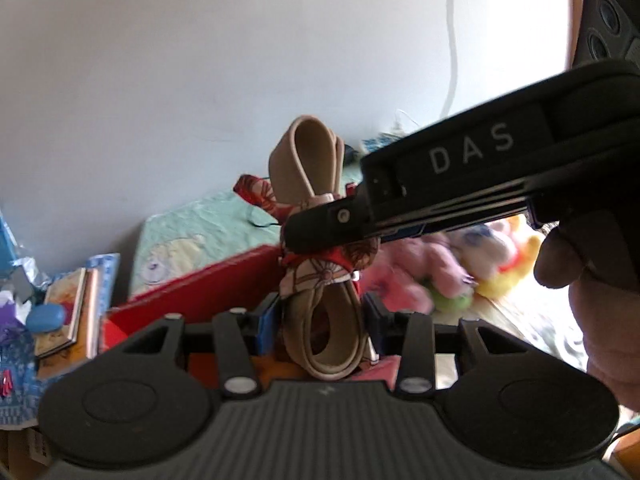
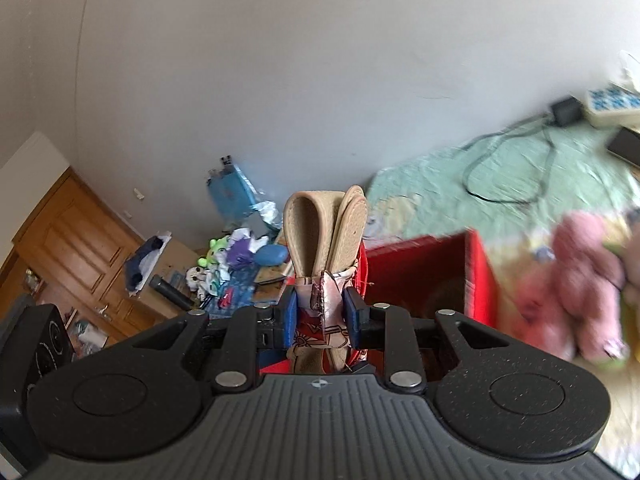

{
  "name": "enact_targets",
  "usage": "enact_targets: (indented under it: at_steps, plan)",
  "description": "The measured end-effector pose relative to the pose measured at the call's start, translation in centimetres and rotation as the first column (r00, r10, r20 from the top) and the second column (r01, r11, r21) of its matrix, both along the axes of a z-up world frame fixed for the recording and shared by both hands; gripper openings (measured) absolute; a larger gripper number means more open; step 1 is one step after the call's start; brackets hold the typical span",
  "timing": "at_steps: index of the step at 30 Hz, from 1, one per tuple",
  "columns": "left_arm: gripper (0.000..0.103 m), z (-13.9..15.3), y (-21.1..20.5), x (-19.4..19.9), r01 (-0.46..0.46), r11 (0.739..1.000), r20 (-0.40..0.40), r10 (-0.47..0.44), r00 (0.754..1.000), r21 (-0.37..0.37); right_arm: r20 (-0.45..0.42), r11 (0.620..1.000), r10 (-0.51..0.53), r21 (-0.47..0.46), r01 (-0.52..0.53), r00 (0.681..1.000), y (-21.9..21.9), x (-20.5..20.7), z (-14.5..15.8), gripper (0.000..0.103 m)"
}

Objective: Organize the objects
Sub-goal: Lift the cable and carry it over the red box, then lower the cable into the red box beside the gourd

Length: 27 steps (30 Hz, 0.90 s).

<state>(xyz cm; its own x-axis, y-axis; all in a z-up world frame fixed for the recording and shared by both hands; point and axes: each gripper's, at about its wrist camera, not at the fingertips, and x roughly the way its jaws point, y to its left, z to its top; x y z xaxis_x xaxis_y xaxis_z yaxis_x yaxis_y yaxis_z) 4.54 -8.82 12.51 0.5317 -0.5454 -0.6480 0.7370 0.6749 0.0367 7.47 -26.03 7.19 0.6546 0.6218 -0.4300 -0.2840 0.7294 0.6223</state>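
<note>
A folded tan leather belt (image 1: 304, 160) tied round its middle with a red patterned scarf (image 1: 320, 268) is held upright in the air. In the left wrist view my left gripper (image 1: 322, 320) is shut on the belt's lower loop, with a blue pad pressed against each side. My right gripper (image 1: 324, 236) reaches in from the right and clamps the scarf-wrapped middle; a hand (image 1: 560, 260) holds it. From the right wrist camera, the right gripper (image 2: 322, 316) is shut on the scarf (image 2: 320, 304), and the belt's (image 2: 308, 232) upper loops stand above the pads.
An open red box (image 2: 440, 264) sits just behind the bundle, also visible as the red box (image 1: 200, 280). Pink and yellow plush toys (image 2: 576, 280) lie to its right on a green mat (image 2: 520, 184) with a cable (image 2: 500, 196). Books and clutter (image 1: 68, 312) pile up at the left.
</note>
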Motion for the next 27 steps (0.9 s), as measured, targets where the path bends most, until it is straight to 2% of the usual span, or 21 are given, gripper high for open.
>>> enact_targets:
  at_steps: [5,13,21,27]
  plan:
    - [0.042,-1.0,2.7,4.6,-0.033,0.999,-0.069,0.033,0.997,0.002,-0.022,0.998,0.041,-0.053,-0.042,0.999,4.3,3.5,-0.5,0.027]
    - [0.042,-5.8,4.9,7.5,-0.044,0.997,-0.213,0.058,0.975,0.070,-0.166,0.982,0.085,-0.151,-0.111,0.982,9.9,7.9,-4.8,0.027]
    - [0.042,-10.6,5.3,9.0,0.001,0.992,-0.360,0.046,0.932,0.129,-0.323,0.972,0.083,-0.185,-0.149,0.943,11.8,10.2,-9.4,0.027]
    - [0.042,-13.2,4.7,10.3,0.029,0.988,-0.452,0.043,0.891,0.151,-0.396,0.962,0.079,-0.212,-0.175,0.915,12.3,11.0,-11.5,0.027]
